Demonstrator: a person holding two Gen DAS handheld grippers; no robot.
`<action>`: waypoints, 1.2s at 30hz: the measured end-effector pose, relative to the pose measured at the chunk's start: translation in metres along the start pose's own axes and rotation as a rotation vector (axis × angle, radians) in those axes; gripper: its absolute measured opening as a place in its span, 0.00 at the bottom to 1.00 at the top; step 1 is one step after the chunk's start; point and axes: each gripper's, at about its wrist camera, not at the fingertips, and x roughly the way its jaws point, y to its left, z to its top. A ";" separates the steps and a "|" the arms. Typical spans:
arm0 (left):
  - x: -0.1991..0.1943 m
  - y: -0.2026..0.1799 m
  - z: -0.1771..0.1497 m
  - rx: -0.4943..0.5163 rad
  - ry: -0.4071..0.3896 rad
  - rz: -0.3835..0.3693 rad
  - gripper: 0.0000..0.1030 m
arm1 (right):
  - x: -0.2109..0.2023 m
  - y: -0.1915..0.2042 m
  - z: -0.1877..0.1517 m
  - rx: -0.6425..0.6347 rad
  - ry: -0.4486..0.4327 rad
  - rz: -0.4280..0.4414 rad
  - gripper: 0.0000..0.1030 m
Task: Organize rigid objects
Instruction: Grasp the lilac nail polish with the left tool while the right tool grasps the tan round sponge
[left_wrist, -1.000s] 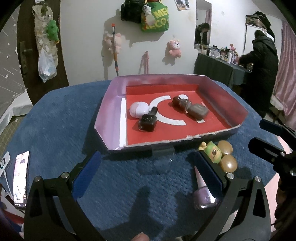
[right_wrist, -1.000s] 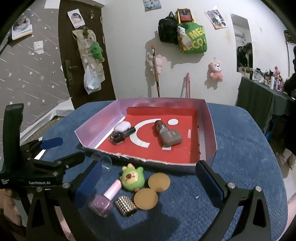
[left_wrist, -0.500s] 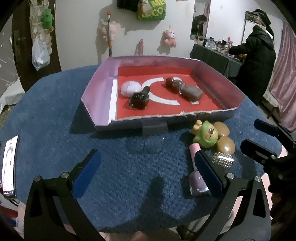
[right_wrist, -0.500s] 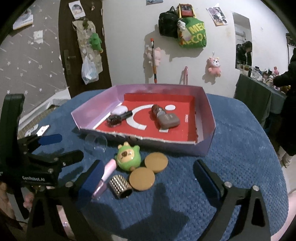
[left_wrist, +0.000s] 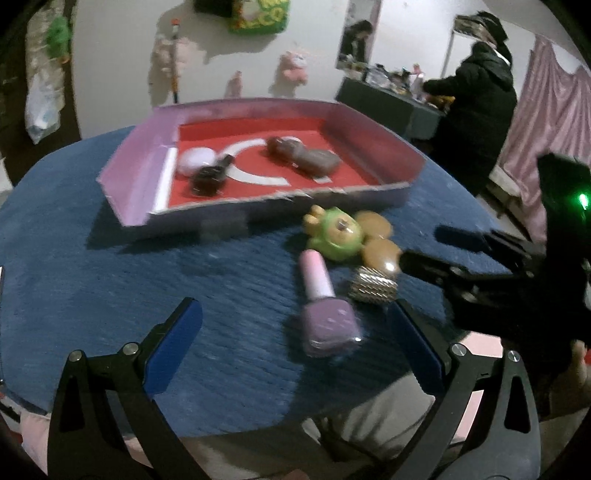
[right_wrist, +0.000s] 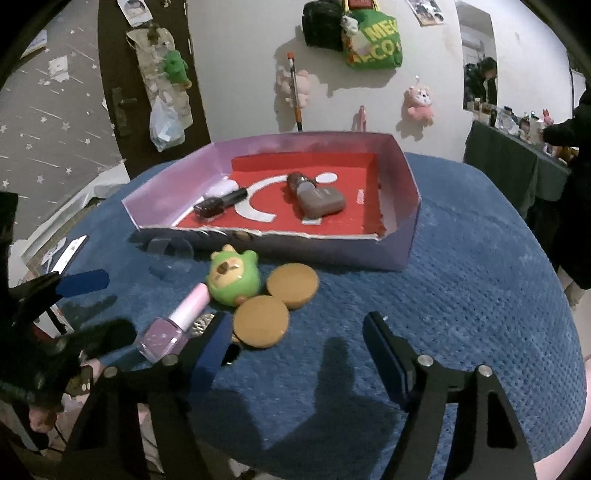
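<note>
A purple-walled tray with a red floor (left_wrist: 136, 192) (right_wrist: 400, 240) holds a dark nail polish bottle (left_wrist: 208, 179), a white oval case (left_wrist: 194, 160) and a brown bottle (left_wrist: 306, 160). In front of it on the blue cloth lie a lilac nail polish bottle (left_wrist: 325, 317) (right_wrist: 171, 328), a green bear toy (left_wrist: 338, 234) (right_wrist: 232, 275), two tan round compacts (right_wrist: 275, 302) and a studded silver cap (left_wrist: 373, 284). My left gripper (left_wrist: 295, 347) is open, low over the cloth, the lilac bottle between its fingers. My right gripper (right_wrist: 295, 350) is open, just behind the compacts.
A clear plastic cap (right_wrist: 171, 251) lies by the tray's front wall. A phone (right_wrist: 68, 253) lies at the table's left edge. A person in black (left_wrist: 476, 107) stands at a far table on the right. The cloth right of the tray is bare.
Both grippers have drawn back and down toward the loose items. The left gripper has swung right so the lilac bottle now lies between its fingers. The right gripper's opening has narrowed somewhat.
</note>
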 end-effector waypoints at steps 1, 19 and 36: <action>0.003 -0.004 -0.001 0.011 0.009 0.001 0.94 | 0.003 -0.001 0.000 -0.001 0.011 0.000 0.74; 0.021 0.003 -0.011 0.018 0.036 0.064 0.61 | 0.031 0.018 0.004 -0.050 0.068 0.042 0.64; 0.009 -0.011 -0.008 0.096 -0.018 0.013 0.33 | 0.022 0.016 0.007 -0.039 0.056 0.078 0.39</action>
